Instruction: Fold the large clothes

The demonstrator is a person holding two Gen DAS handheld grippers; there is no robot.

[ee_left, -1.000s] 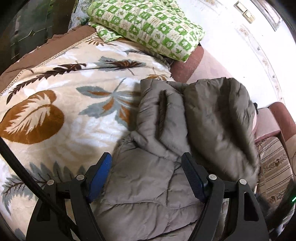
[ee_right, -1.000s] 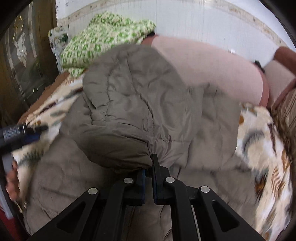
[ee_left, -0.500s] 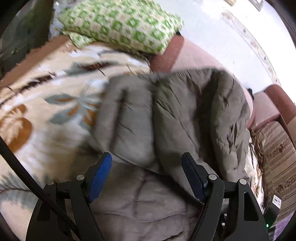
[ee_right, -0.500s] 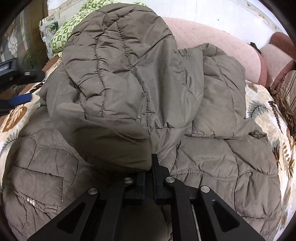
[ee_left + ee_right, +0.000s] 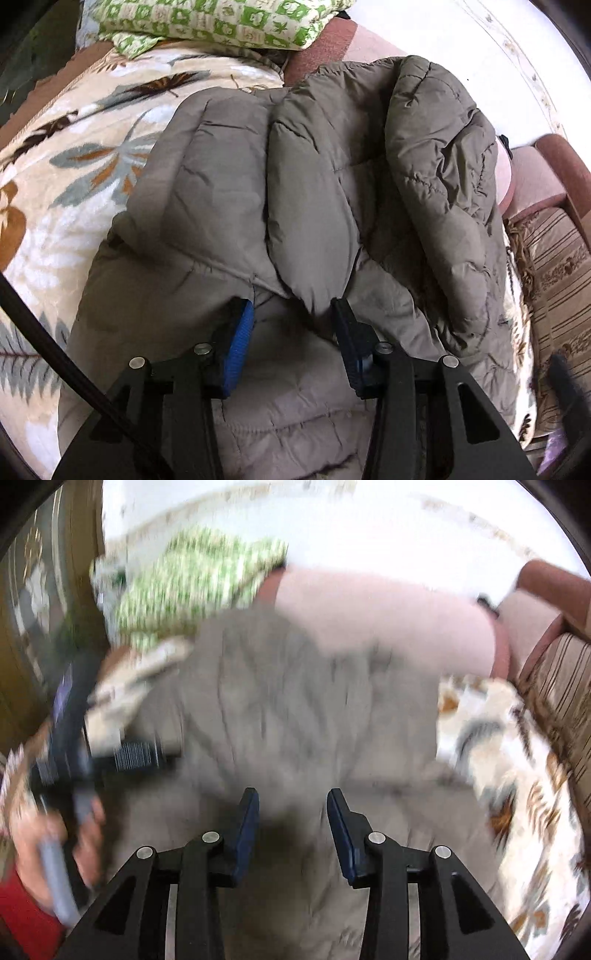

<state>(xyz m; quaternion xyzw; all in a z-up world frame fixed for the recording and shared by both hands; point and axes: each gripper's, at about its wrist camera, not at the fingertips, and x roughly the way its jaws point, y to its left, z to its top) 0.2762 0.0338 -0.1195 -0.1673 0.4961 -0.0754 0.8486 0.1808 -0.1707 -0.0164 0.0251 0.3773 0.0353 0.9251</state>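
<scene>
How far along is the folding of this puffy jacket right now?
Done: the jacket has its upper part laid down over its body on the leaf-print blanket. In hand: nothing; the right gripper is open and holds nothing, the left gripper is open at the folded edge. Left: the next folds and tidying.

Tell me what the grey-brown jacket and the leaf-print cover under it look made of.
Jacket: apparently a thin matte synthetic shell over padding, judging by its stitched, puffy quilted panels. Leaf-print blanket: probably plush fleece, since its surface looks soft and fuzzy with a slight sheen.
</scene>
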